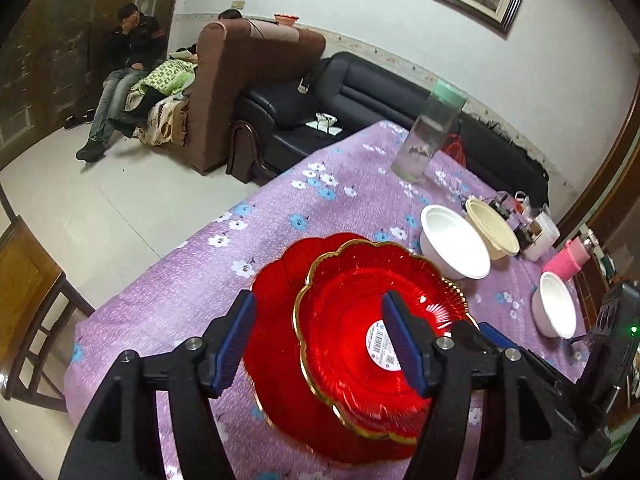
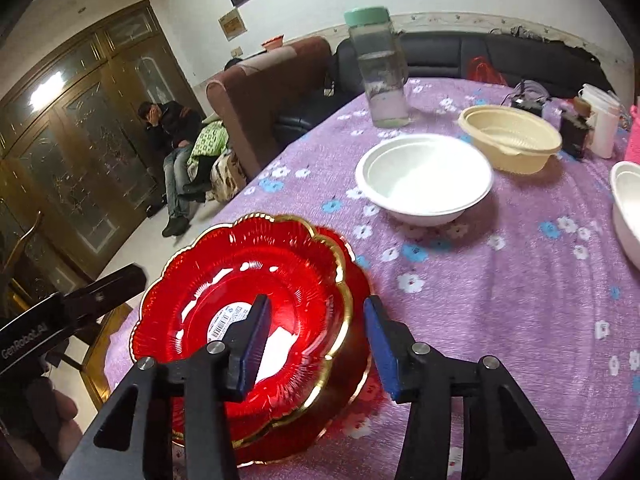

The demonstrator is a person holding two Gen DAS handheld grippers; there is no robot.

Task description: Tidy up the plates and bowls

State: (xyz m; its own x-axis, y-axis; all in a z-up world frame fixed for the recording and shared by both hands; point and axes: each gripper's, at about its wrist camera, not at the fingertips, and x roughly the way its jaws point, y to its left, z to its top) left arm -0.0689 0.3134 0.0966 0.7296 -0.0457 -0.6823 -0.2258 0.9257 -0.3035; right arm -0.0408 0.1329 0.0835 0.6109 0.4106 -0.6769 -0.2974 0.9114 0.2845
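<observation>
Right wrist: your right gripper (image 2: 316, 344) straddles the top plate's (image 2: 240, 292) rim, jaws wide; left gripper (image 1: 320, 340) wide too. Plates stacked at the table's (image 2: 500, 300) near edge; nest the bowls (image 2: 424, 178) next.

Gold-rimmed red plates (image 2: 240, 280), floral purple tablecloth (image 2: 500, 300).
</observation>
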